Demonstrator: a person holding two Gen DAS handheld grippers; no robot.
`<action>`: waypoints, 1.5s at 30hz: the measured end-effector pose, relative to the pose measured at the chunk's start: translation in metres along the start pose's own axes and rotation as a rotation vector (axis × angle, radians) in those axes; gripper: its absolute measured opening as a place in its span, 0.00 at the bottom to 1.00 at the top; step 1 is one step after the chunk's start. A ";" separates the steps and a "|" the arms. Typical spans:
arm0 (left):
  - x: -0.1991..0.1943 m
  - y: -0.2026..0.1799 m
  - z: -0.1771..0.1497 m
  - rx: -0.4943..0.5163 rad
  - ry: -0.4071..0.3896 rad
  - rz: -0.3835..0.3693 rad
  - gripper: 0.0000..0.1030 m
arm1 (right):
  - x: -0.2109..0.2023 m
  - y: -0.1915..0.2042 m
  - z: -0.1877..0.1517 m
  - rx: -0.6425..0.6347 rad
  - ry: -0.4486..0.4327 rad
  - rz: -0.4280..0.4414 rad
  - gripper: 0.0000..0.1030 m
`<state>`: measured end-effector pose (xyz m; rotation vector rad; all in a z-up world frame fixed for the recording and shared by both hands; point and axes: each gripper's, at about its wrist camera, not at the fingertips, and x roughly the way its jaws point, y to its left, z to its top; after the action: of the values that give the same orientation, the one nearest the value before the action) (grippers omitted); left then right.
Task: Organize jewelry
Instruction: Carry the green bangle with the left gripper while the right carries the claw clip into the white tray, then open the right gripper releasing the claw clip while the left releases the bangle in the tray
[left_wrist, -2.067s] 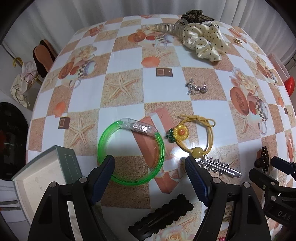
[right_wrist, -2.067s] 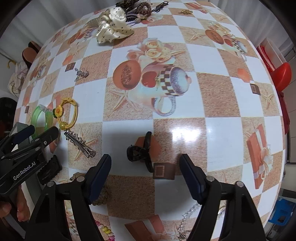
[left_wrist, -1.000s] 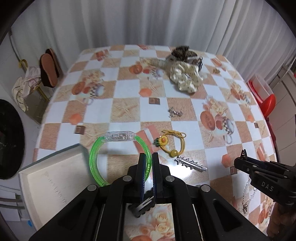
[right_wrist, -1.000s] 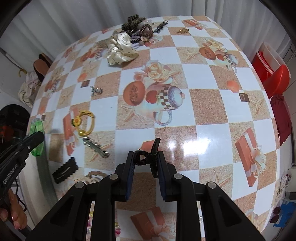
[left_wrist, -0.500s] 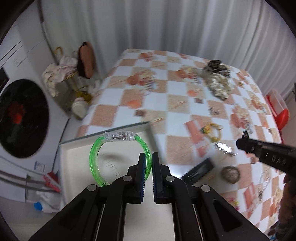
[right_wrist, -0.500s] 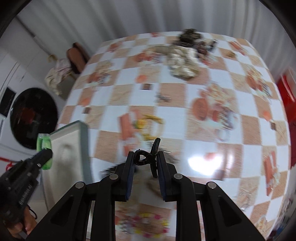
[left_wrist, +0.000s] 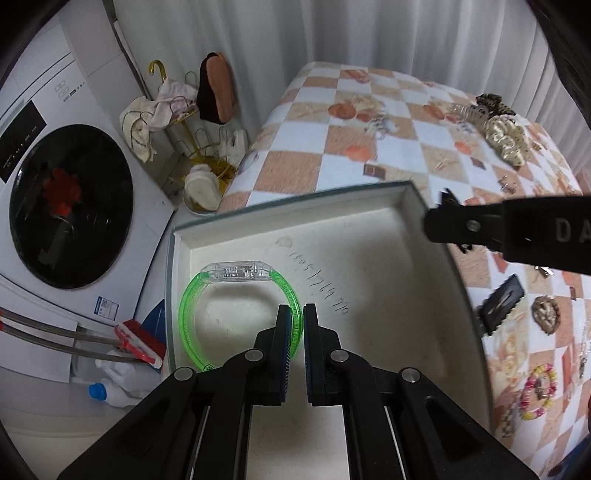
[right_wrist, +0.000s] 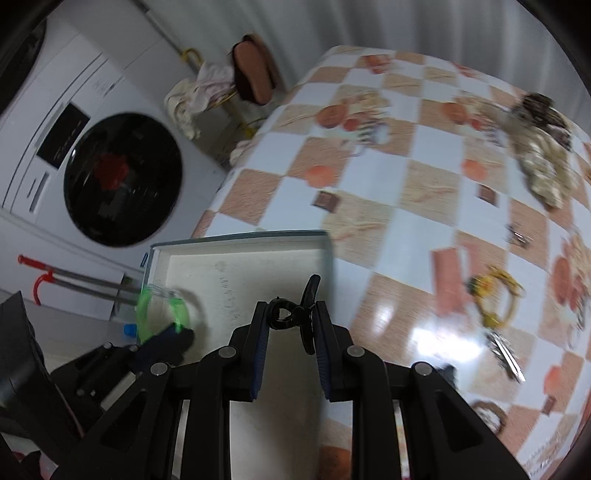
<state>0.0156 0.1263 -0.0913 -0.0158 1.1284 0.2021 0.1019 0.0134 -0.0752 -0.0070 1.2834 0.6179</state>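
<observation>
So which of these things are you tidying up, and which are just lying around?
Being tidied:
green bracelet, held by left gripper
black claw clip, held by right gripper
white box

Lying around:
washing machine
slipper
bottle

Left tool (left_wrist: 294, 325): pointing steeply down, jaws nearly together, clamped on a thin green band. Right tool (right_wrist: 289, 325): pitched steeply down too, jaws a little apart, pinching a small black clip. In the left view the right tool's tip enters from the right edge.
</observation>
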 end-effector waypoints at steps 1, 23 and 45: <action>0.003 0.000 -0.001 0.001 0.001 0.002 0.11 | 0.006 0.003 0.002 -0.009 0.011 0.004 0.25; 0.020 -0.005 -0.008 0.039 0.045 0.014 0.11 | 0.068 0.006 0.014 -0.024 0.122 0.013 0.33; 0.009 -0.005 0.000 0.050 0.083 0.010 0.12 | -0.013 -0.047 -0.002 0.213 0.001 0.099 0.63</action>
<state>0.0198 0.1231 -0.0997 0.0263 1.2167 0.1834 0.1186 -0.0327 -0.0794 0.2330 1.3509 0.5625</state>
